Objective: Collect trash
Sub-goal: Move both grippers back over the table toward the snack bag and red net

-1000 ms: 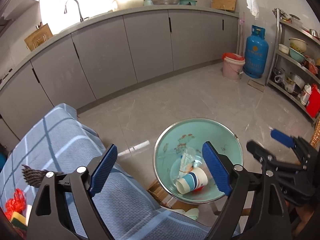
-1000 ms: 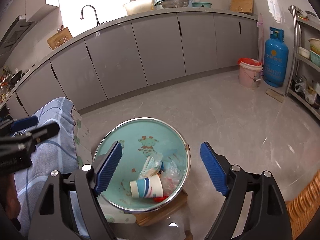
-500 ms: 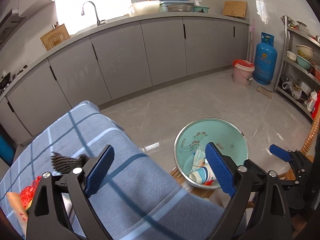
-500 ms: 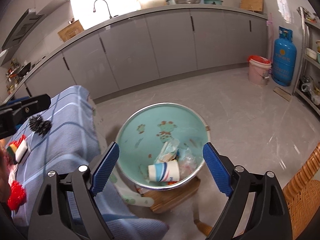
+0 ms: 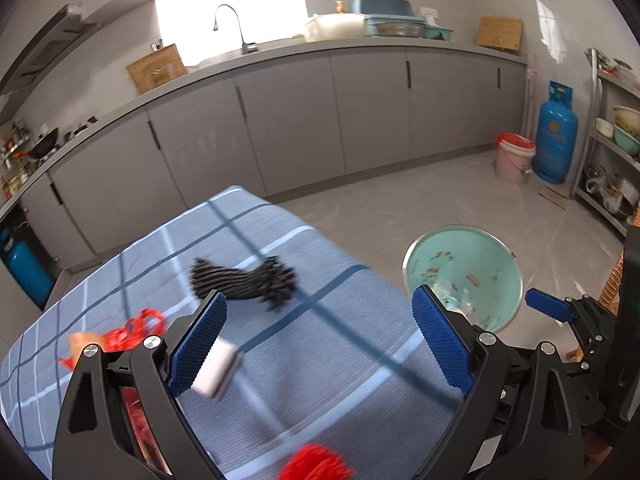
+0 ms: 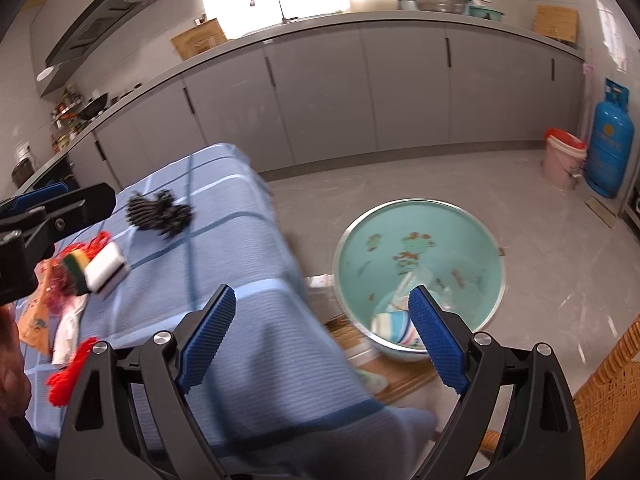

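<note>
Both grippers are spread wide with nothing between the ribbed blue pads, the left gripper point(image 5: 318, 338) over the middle of the surface and the right gripper point(image 6: 322, 336) near its right edge. The surface point(image 5: 320, 360) is covered in a woven blue cloth with a light and dark stripe grid, and the trash sits on it: a fuzzy black stringy clump point(image 5: 244, 280) at frame center, a tangle of red netting point(image 5: 132, 328) lower left, a white sponge block point(image 5: 216, 368) right behind the left pad, and a blurry red tuft point(image 5: 316, 462) at the bottom edge. Lower right, off the surface, a round teal enamel basin point(image 5: 496, 252) with a shiny metal rim stands on the floor side. The right wrist view shows more: a striped paper cup point(image 6: 392, 324) lying inside the basin point(image 6: 420, 216), the sponge's point(image 6: 106, 268) dark scrub layer, plus a white crumpled scrap point(image 6: 66, 336) and an orange wrapper point(image 6: 34, 320) at the left edge.
</note>
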The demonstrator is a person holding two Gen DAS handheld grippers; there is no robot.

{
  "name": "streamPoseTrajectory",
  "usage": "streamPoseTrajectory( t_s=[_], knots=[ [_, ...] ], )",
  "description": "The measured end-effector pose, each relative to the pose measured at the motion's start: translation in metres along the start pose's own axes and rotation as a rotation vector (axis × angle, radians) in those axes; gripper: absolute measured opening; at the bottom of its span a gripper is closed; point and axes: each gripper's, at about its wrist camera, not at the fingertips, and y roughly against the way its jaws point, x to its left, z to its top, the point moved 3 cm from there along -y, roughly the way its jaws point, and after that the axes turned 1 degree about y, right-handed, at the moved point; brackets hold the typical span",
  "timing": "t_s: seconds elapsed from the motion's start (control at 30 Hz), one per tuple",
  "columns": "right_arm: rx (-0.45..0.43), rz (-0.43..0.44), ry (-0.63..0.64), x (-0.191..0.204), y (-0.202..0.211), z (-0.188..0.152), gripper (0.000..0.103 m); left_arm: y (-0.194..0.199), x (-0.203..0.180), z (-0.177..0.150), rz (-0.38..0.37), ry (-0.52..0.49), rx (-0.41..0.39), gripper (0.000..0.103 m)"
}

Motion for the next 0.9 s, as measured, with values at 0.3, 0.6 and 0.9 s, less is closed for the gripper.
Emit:
streamPoseTrajectory(
  t_s=[0.3, 0.6, 0.9],
  knots=[
    [0.02, 0.035, 0.073, 0.058, 0.011, -0.007, 0.089, 0.038, 0.066, -0.032, 0.127, 0.037, -0.028, 0.093],
    [0.045, 0.079, 0.143, 0.106, 0.017, -0.015, 0.091, 0.056, 0.132, -0.07, 0.24, 0.119, 0.009, 0.094],
    [0.09, 0.094, 0.185, 0.146, 0.02, -0.03, 0.091, 0.054, 0.186, -0.106, 0.333, 0.223, 0.083, 0.094]
  ],
)
